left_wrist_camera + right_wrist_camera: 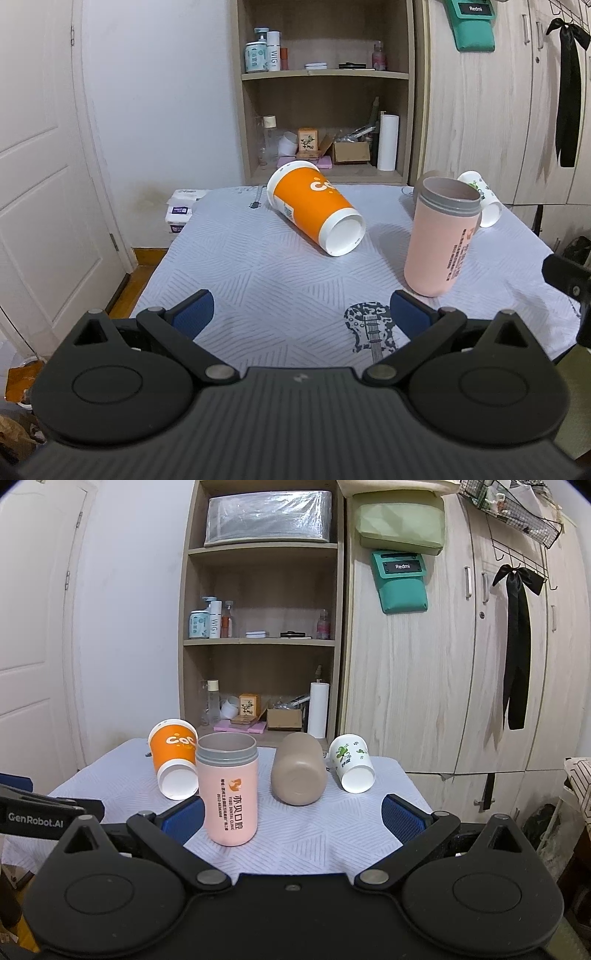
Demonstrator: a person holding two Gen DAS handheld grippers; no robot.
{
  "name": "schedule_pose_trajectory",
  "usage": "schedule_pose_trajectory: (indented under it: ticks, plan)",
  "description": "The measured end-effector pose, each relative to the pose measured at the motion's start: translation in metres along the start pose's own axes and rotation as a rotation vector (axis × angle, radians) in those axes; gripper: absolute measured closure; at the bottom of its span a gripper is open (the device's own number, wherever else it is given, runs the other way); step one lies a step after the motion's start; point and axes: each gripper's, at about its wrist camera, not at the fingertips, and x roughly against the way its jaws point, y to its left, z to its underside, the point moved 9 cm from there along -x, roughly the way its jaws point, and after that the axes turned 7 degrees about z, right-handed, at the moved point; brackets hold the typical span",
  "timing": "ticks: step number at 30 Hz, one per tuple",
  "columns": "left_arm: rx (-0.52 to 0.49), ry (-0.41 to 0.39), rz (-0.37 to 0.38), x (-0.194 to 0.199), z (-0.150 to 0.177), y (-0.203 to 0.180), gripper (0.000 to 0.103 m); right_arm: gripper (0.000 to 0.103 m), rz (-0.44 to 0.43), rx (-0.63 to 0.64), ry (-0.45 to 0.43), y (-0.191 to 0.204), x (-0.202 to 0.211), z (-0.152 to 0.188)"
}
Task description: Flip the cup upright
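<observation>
An orange paper cup (314, 210) lies on its side on the white patterned tablecloth (258, 280), its base toward me; it also shows in the right wrist view (173, 760). A pink cup (439, 236) with a grey rim stands upright, also in the right wrist view (228, 790). A brown cup (298, 771) and a white floral cup (351, 764) lie on their sides. My left gripper (301, 314) is open and empty, short of the cups. My right gripper (293, 818) is open and empty, the pink cup just right of its left finger.
A wooden shelf unit (258, 638) with bottles and boxes stands behind the table. Wardrobe doors (461, 664) are at the right, a white door (40, 166) at the left. The table's front and side edges drop to the floor.
</observation>
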Motion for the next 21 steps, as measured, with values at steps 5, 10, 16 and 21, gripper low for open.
schedule_pose_trajectory:
  ticks: [5,10,16,21]
  plan:
    - [0.002,0.009,-0.016,-0.0008,0.0,0.0011,0.0,0.0,0.002,0.0,0.001,0.0004,-0.0003,-0.0002]
    - [-0.022,0.0,-0.015,0.0011,0.0,-0.0004,0.0,0.0,0.002,-0.001,0.001,0.0003,-0.0003,-0.0003]
    - [-0.043,-0.02,-0.038,0.0047,-0.0018,-0.0027,0.0,0.0,0.002,-0.002,0.004,0.0009,0.0,-0.0001]
    - [-0.057,-0.031,-0.046,0.0065,-0.0027,-0.003,0.0,0.0,0.004,-0.002,0.004,0.0015,0.0004,0.0005]
